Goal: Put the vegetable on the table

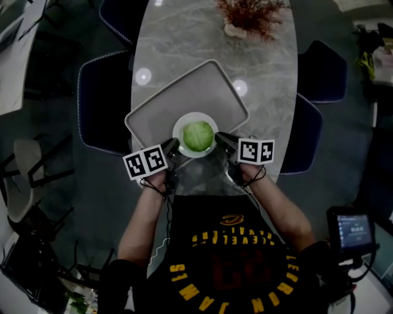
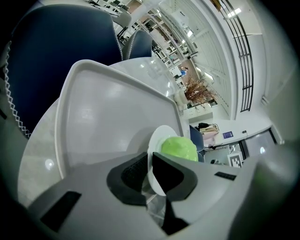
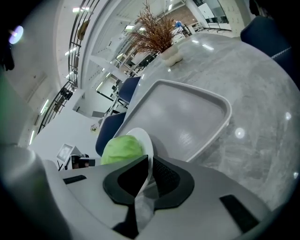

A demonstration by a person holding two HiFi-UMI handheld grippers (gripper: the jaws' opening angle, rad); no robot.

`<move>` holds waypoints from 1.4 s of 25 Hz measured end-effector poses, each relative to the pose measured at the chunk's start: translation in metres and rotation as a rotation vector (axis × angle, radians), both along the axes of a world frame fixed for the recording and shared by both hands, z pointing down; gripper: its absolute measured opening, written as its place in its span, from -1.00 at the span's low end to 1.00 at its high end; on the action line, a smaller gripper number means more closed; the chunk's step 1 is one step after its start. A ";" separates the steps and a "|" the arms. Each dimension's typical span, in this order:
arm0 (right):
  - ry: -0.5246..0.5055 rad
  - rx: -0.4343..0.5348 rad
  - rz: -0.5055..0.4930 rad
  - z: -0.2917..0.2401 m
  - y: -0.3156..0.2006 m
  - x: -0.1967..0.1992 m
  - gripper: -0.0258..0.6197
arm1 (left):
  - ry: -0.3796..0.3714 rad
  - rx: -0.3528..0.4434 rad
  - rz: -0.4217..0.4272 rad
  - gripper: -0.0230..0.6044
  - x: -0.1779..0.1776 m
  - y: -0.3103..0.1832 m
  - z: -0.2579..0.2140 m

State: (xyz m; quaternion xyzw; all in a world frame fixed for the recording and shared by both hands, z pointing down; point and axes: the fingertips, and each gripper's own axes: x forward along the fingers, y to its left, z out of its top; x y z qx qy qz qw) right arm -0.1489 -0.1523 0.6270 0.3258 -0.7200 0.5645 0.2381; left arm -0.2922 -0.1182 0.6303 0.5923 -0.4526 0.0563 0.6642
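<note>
Head view dim, left gripper [image 1: 174,146] and right gripper [image 1: 220,138] fingers [image 3: 169,181] clamped on plate [image 1: 182,126] rim, vegetable [image 3: 121,149] half-hidden

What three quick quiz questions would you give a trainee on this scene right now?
1. True or false: the left gripper and the right gripper are each shut on the plate rim.
2. What lies on the plate? A. an egg B. a green vegetable C. a cup
3. Fill in: beyond the tray, at the far end of the table, stands a ___.
Key: 1 true; 2 B; 3 plant.
</note>
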 end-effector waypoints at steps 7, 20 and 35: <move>-0.038 0.014 -0.006 -0.002 0.020 0.027 -0.80 | -0.020 0.005 0.002 -0.81 0.027 0.021 -0.005; -0.095 0.043 -0.034 -0.012 0.072 0.108 -0.81 | -0.054 0.001 -0.033 -0.81 0.112 0.086 -0.017; -0.077 0.032 0.046 0.001 0.092 0.211 -0.81 | -0.060 -0.010 0.057 -0.81 0.211 0.095 -0.005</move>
